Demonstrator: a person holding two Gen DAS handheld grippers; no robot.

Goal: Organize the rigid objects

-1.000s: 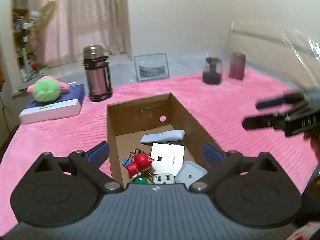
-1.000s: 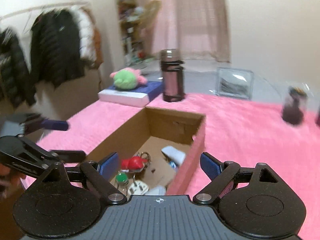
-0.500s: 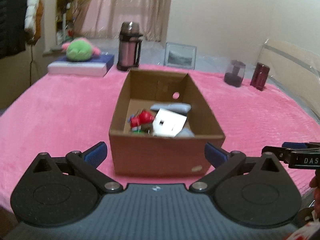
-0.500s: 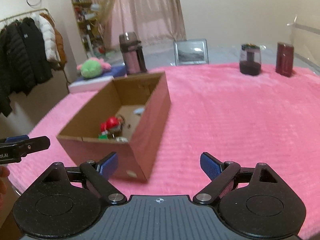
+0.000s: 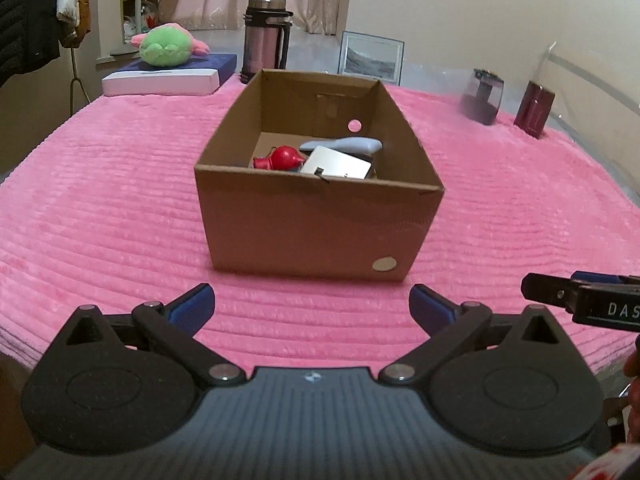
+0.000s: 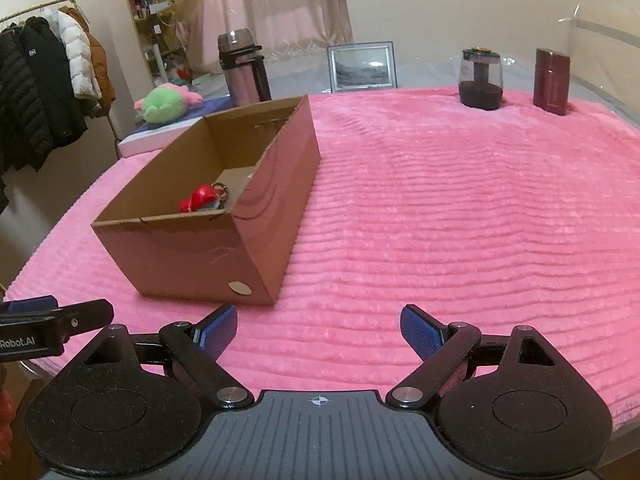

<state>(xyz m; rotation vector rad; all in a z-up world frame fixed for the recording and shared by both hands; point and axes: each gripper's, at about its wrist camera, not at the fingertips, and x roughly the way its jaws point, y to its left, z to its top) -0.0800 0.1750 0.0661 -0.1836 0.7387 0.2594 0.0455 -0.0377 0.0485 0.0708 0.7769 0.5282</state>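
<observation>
Holding both grippers low over the near edge of the pink cover (image 5: pixel 100 208), you have them side by side, short of the box (image 5: pixel 316 236). Your left gripper (image 5: pixel 311 306) stands wide, its blue pads (image 5: pixel 192 304) apart with nothing but pink plush between them. It points straight at the near wall of the box, which sits upright and open-topped in the middle of the cover, well apart from your fingertips.

Inside the box you can see a red toy (image 5: pixel 285 158) at the left, a white card (image 5: pixel 336 166) tilted beside it, and a grey-blue remote (image 5: pixel 340 144) lying across behind the card. From your right camera only the red toy (image 6: pixel 202 198) shows over the rim, with some dark wire loops next to it.

Along the far edge, left to right: a green plush (image 5: pixel 164 46) resting on a flat blue-and-white case (image 5: pixel 168 78), a steel flask (image 5: pixel 264 36) just behind the box, a framed picture (image 5: pixel 370 58), a clear jar (image 5: pixel 482 98) with a dark base, and a maroon canister (image 5: pixel 534 108).

Your right gripper (image 6: pixel 318 330) is released too, jaws spread, nothing between them. It sits right of the box, facing open cover, the box's near corner (image 6: pixel 264 292) just ahead of its left pad (image 6: pixel 218 326). Each camera catches the other gripper's tip at its edge.
</observation>
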